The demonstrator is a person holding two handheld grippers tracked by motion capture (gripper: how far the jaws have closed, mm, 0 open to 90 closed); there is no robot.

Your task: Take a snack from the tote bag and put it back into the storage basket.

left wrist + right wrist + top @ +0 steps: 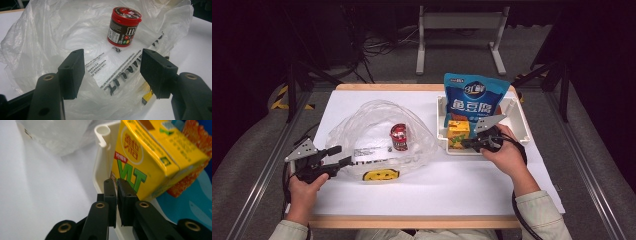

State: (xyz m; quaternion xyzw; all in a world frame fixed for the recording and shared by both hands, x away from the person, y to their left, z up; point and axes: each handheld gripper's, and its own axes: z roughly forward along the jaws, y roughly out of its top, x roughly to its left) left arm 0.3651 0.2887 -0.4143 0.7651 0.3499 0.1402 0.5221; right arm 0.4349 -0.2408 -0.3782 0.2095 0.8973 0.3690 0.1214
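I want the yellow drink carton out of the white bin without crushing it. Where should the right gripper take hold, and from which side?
Grip the yellow drink carton across two flat opposite faces near its upper half, coming from above. It leans tilted in the white bin, whose wall covers its lower edge, with the blue pouch behind. The right gripper, nearly shut at one corner, would probably need opening wider first.

White table point(422, 185) under everything, wood edge showing at 6 and 12 o'clock. Blue snack pouch point(473, 97) stands upright at the 12 o'clock end of the white tray point(523, 125), white lettering on the front. Floor beyond: white metal frame point(460, 22) at 12, tangle of black cables point(377, 47) near 11, yellow-black hazard tape point(279, 97) at 9 to 10 (partly hidden). Dark stand legs at 10 and 2.
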